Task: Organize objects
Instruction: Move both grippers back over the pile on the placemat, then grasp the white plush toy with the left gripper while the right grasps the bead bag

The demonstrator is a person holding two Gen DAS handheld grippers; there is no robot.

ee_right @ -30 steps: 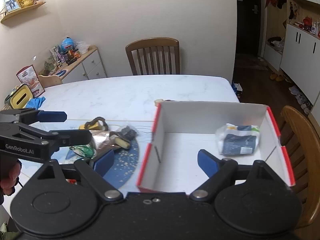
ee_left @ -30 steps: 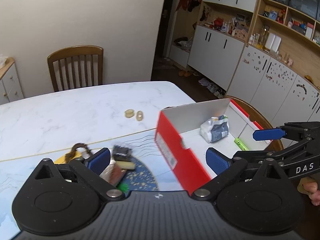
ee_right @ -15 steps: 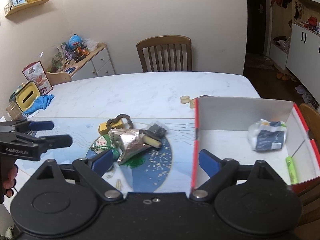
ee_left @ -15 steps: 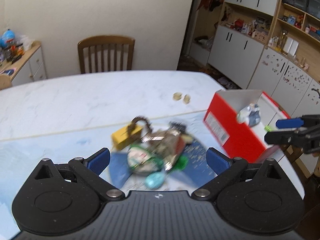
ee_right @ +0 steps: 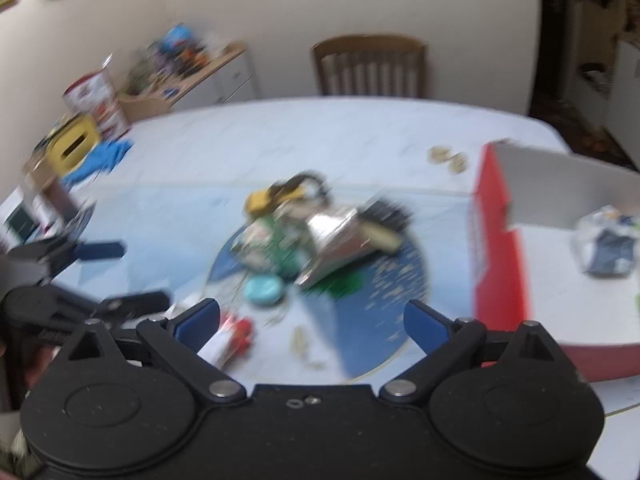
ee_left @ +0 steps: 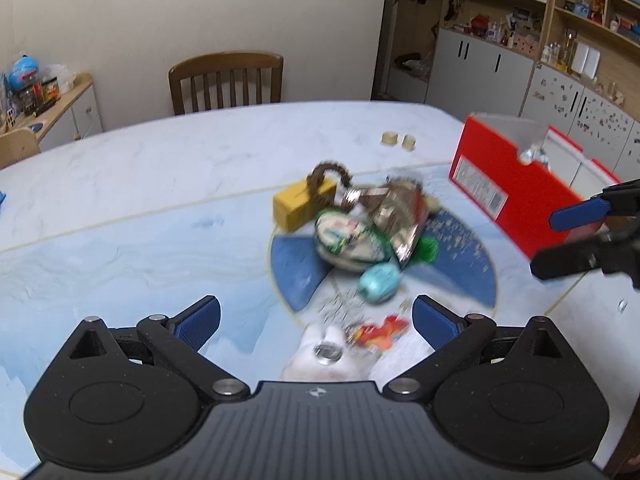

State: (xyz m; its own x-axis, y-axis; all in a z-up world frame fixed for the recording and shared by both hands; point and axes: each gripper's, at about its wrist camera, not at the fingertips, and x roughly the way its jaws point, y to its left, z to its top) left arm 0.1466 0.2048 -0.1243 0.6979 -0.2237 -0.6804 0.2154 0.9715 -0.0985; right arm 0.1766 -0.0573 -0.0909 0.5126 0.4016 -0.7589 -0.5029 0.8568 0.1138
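A pile lies on a round blue mat: a yellow block with a brown bead loop, a silver foil pouch, a green-and-white packet and a turquoise oval. A red-and-white item and a white lump lie nearer. My left gripper hangs open over these near items, gripping nothing. My right gripper has its jaws opening, with nothing pressed between them, and the pouch lies ahead of it. The red box stands to the right and holds a crumpled packet.
Two small tan rings lie on the marble table. A wooden chair stands behind it. A yellow tissue box and a blue cloth sit at the far left. Cabinets line the right wall.
Both grippers have swung left from the red box to the pile and dropped closer to the table. The box now sits at the right edge of both views.
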